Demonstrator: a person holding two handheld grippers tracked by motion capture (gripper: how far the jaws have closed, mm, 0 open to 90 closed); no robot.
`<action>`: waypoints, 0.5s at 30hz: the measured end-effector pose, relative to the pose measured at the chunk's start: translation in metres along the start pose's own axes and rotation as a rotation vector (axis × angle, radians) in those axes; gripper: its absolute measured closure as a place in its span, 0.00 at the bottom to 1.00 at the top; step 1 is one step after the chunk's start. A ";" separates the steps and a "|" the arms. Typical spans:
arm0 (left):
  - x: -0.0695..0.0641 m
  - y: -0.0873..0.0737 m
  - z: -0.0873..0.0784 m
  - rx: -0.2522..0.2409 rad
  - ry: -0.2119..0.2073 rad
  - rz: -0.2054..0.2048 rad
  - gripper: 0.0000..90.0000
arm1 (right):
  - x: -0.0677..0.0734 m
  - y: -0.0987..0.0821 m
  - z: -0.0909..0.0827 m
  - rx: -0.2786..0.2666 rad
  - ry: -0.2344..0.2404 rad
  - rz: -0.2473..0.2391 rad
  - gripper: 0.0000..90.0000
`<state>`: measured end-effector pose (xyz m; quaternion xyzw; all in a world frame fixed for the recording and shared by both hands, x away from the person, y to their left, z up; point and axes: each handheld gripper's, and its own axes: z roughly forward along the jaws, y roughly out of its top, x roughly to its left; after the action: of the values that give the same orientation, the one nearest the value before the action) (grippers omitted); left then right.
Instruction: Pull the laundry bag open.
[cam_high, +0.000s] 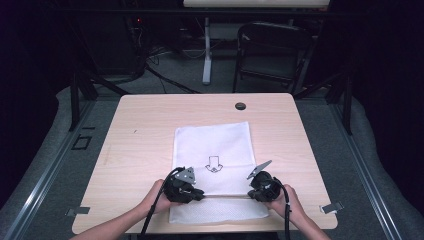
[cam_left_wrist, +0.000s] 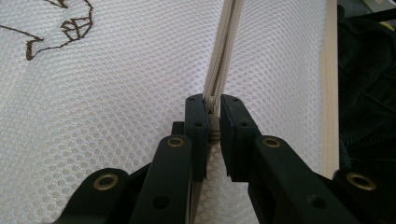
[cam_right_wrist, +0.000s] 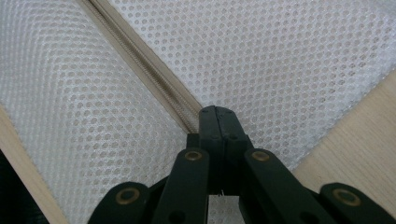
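Observation:
A white mesh bag (cam_high: 212, 145) with a brown arrow-like drawing (cam_high: 213, 164) lies flat on the wooden table (cam_high: 140, 130). A beige zipper (cam_high: 225, 196) crosses the bag near its front end. My left gripper (cam_high: 200, 195) is at the zipper's left part. In the left gripper view, that gripper (cam_left_wrist: 213, 112) is shut on the grey zipper pull (cam_left_wrist: 214, 125), with the zipper (cam_left_wrist: 224, 51) running away from it. My right gripper (cam_high: 251, 194) is at the zipper's right end. Its jaws (cam_right_wrist: 217, 114) are pressed together on the zipper's end (cam_right_wrist: 187, 119).
A black round grommet (cam_high: 240, 106) sits near the table's far edge. A dark chair (cam_high: 272, 50) and a white desk leg (cam_high: 206, 50) stand beyond the table. The table's front edge (cam_left_wrist: 329, 93) runs close behind both hands.

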<state>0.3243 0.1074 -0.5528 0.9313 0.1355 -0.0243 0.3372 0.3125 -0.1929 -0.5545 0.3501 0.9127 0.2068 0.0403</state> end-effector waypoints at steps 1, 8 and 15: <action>0.000 -0.001 0.000 -0.010 -0.006 -0.009 0.91 | 0.000 0.000 0.000 0.003 -0.003 -0.002 1.00; 0.001 -0.007 -0.004 -0.021 -0.006 -0.016 0.91 | -0.002 -0.001 -0.001 0.013 -0.002 -0.004 1.00; 0.002 -0.012 -0.010 -0.019 0.001 -0.013 0.91 | -0.002 -0.001 -0.002 0.013 0.001 -0.001 1.00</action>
<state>0.3231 0.1229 -0.5526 0.9272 0.1422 -0.0248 0.3456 0.3130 -0.1959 -0.5537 0.3497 0.9143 0.2009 0.0379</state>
